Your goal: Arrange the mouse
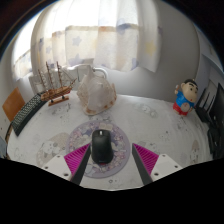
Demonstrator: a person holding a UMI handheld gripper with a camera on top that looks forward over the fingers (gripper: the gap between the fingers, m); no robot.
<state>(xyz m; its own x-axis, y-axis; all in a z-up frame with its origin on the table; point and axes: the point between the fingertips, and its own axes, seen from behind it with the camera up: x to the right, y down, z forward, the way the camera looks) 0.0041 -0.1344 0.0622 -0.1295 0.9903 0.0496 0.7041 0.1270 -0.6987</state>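
The mouse is black, smooth and shaped like an egg. It lies on a round mat with a swirly purple and white pattern. The mat is flat on the bench, near the bench's front edge. The bench top is pale and round, with small faint pictures dotted over it.

The gripper has its fingers spread wide apart. The pads on them are bright pink and pointed like wedges. The mouse sits between the fingers, with a gap on each side. Nothing is pinched. The fingers do not touch the mouse.

Past the mat, near the middle of the bench, stands a big see-through vase. It is fat and round and looks like glass. Toward the bench's far left edge is a small model ship with tall masts and thin ropes. It stands on a wooden base. At the left edge is a dark, flat keyboard. At the right edge stands a small toy figure in red, yellow and blue.

There is bare bench on both sides of the mat. The widest bare part is to the right, between the mat and the toy figure. Behind the bench hang light curtains with soft folds.
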